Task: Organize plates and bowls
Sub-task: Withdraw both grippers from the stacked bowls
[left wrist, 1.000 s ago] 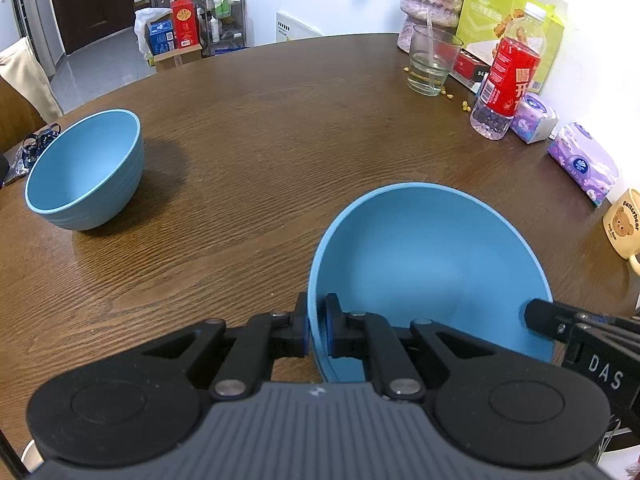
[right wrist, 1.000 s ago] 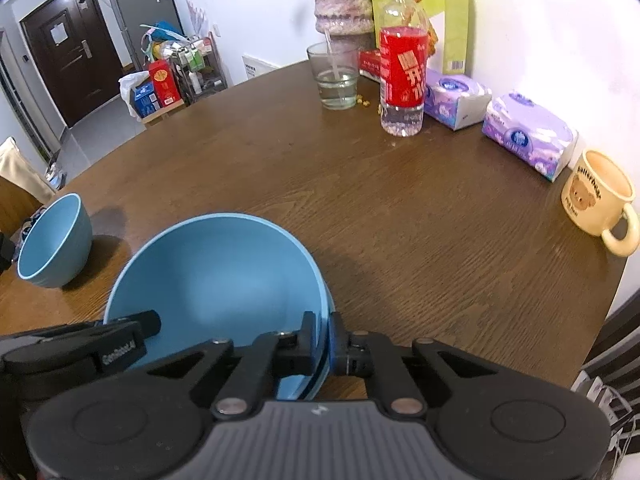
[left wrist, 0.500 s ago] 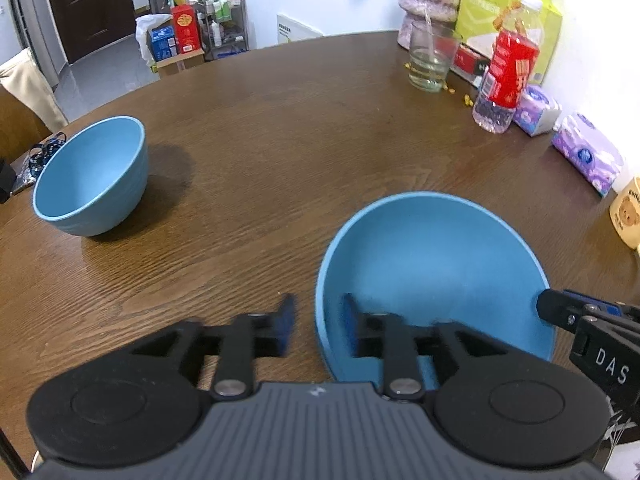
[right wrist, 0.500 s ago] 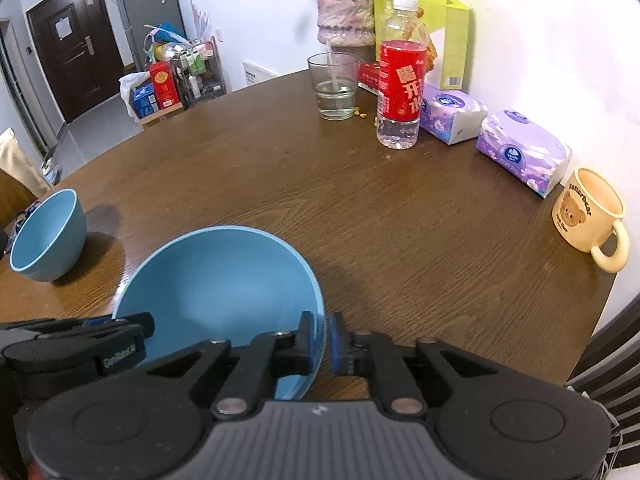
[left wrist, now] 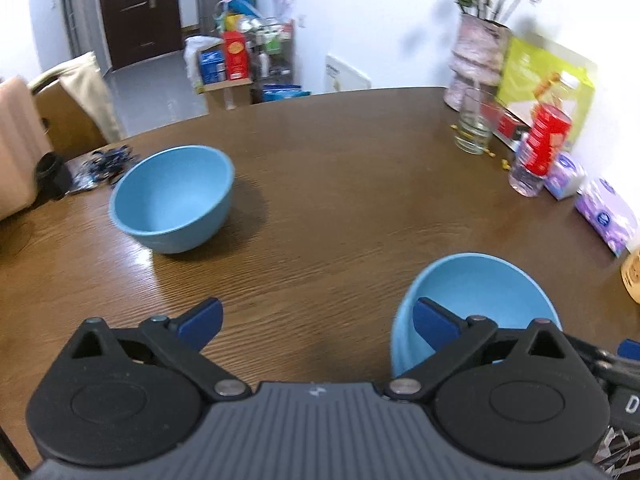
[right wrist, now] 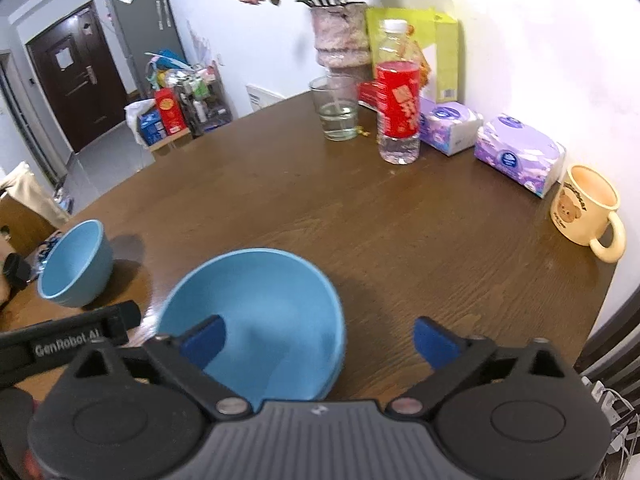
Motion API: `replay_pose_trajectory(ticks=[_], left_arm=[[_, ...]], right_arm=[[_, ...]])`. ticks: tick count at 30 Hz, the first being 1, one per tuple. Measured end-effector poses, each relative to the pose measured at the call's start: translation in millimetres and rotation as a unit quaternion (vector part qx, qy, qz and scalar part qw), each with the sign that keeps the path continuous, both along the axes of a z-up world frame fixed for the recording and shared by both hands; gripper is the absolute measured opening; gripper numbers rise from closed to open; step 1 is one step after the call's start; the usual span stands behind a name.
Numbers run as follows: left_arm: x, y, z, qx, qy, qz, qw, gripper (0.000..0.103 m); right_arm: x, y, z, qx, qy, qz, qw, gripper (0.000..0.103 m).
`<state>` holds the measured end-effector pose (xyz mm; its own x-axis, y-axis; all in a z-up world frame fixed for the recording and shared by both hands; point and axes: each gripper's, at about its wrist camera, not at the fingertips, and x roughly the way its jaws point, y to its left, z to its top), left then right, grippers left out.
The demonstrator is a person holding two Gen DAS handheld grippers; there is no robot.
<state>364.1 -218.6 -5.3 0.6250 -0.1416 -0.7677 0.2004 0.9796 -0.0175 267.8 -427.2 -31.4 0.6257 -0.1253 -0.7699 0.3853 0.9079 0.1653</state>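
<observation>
A large blue bowl (left wrist: 476,292) (right wrist: 260,304) rests upright on the brown table (left wrist: 340,200), close to the front edge. A smaller blue bowl (left wrist: 172,196) (right wrist: 74,264) stands apart at the left. My left gripper (left wrist: 316,314) hangs above the table with its jaws opening wide; the right finger (left wrist: 434,322) overlaps the large bowl's left wall without pressing on it. My right gripper (right wrist: 320,330) also has its jaws opening wide. Its left finger (right wrist: 204,338) hovers over the bowl's inside, and nothing is clamped.
Along the table's right side and the wall stand a glass (right wrist: 336,108), a red-labelled bottle (right wrist: 398,116), two purple tissue packs (right wrist: 518,154), a cream bear mug (right wrist: 586,210), a vase (right wrist: 342,36) and a green box (right wrist: 436,52). A chair (left wrist: 76,100) stands at the left.
Both grippers have let go of the large bowl's rim, opened wide and lifted back from it. The bowl stays on the table.
</observation>
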Motion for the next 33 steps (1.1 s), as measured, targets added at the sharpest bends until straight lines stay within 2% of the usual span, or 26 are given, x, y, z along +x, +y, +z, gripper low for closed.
replay_pose_trajectory(ticks=[10,16,20,25,30,33], left_arm=[[-3,64,24,-0.016,-0.011,0.029,0.9994,0.103],[0,113,34,-0.027,-0.015,0.008,0.9995,0.103],[2,146,37,-0.016,-0.018,-0.006,0.9997,0.103],[-1,185,46,-0.024,-0.020,0.017,0.9994,0.103],[-12,217,52,-0.037,-0.017,0.062,0.9972,0.103],[-15,229,53,-0.025,-0.018,0.075,0.9967,0.103]], right_arm=[[-2,54,20,-0.004,-0.018,0.024,1.000,0.103],[-1,99,25,-0.005,-0.018,-0.002,1.000,0.103],[-3,131,29,0.004,-0.026,-0.020,0.999,0.103],[-6,167,36,0.001,-0.024,0.004,1.000,0.103],[-6,192,43,-0.005,-0.022,0.048,0.999,0.103],[-9,202,43,0.002,-0.024,0.059,0.998,0.103]])
